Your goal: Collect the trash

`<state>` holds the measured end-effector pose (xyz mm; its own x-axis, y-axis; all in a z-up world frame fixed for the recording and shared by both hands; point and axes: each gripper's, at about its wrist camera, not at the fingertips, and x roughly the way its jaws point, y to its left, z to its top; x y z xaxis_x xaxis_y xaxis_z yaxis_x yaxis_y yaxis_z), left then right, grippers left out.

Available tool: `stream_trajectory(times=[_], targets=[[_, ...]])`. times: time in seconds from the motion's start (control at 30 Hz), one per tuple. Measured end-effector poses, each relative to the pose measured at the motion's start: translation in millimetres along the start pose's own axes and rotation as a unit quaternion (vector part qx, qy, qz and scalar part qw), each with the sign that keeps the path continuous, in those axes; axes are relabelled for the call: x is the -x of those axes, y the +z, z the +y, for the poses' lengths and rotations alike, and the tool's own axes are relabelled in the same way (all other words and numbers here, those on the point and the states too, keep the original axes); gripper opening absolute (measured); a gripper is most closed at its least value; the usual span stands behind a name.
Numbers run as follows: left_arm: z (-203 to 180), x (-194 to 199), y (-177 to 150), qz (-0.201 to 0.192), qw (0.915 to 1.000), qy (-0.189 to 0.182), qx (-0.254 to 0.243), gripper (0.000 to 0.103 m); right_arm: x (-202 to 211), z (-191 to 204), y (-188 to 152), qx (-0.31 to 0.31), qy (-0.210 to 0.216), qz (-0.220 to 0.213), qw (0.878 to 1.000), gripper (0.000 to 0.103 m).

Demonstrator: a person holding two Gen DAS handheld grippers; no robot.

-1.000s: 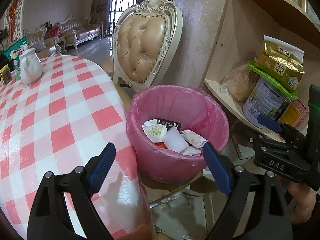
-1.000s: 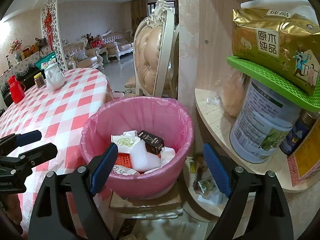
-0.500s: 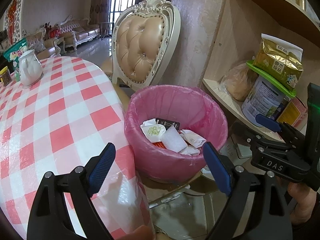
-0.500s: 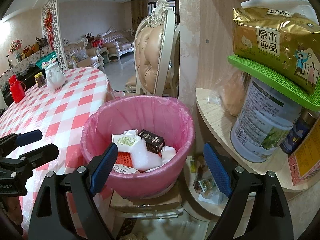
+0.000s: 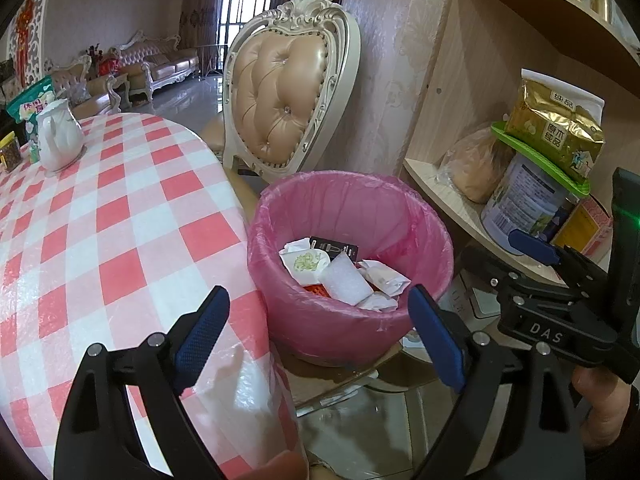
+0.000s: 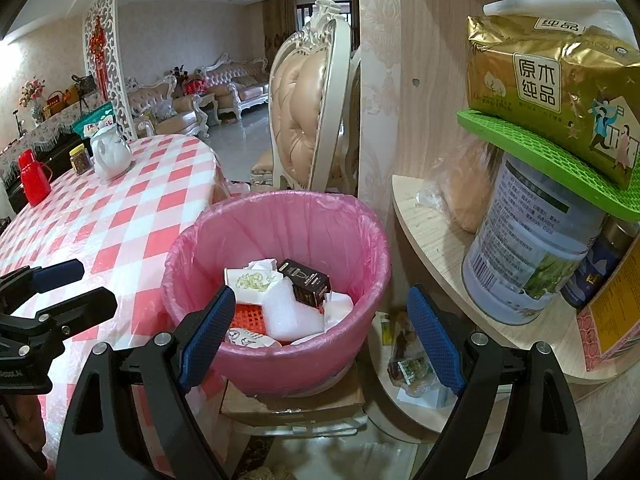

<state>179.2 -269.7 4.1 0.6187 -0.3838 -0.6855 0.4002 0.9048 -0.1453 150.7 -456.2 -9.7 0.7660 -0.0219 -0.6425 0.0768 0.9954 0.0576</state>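
A pink-lined trash bin (image 5: pixel 400 216) (image 6: pixel 360 232) stands between the checked table and the shelves. Inside it lie white paper scraps (image 5: pixel 304 262) (image 6: pixel 250 284), a white foam piece (image 5: pixel 344 280) (image 6: pixel 290 312), a small black box (image 5: pixel 334 247) (image 6: pixel 308 282) and something red (image 6: pixel 248 316). My left gripper (image 5: pixel 316 336) hangs open in front of the bin's near wall, with nothing between its blue pads. My right gripper (image 6: pixel 316 332) is open too, just before the bin, empty. Each gripper shows at the edge of the other's view.
The table (image 5: pixel 100 220) with a red-and-white cloth carries a white jug (image 5: pixel 58 140), a jar (image 6: pixel 80 159) and a red flask (image 6: pixel 34 178). A tufted chair (image 5: pixel 280 96) stands behind the bin. Wooden shelves (image 6: pixel 440 240) hold a tin (image 6: pixel 528 248), a gold pack (image 6: pixel 552 84) and bags.
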Motion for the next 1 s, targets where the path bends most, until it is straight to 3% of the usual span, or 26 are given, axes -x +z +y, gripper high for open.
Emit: stream_trajectory(times=[1.0], targets=[[-4.2, -1.7, 0.9, -0.001, 0.9999, -0.012, -0.001, 0.088, -3.6, -3.3, -2.3, -0.001, -0.001, 0.003, 1.000, 0.083]])
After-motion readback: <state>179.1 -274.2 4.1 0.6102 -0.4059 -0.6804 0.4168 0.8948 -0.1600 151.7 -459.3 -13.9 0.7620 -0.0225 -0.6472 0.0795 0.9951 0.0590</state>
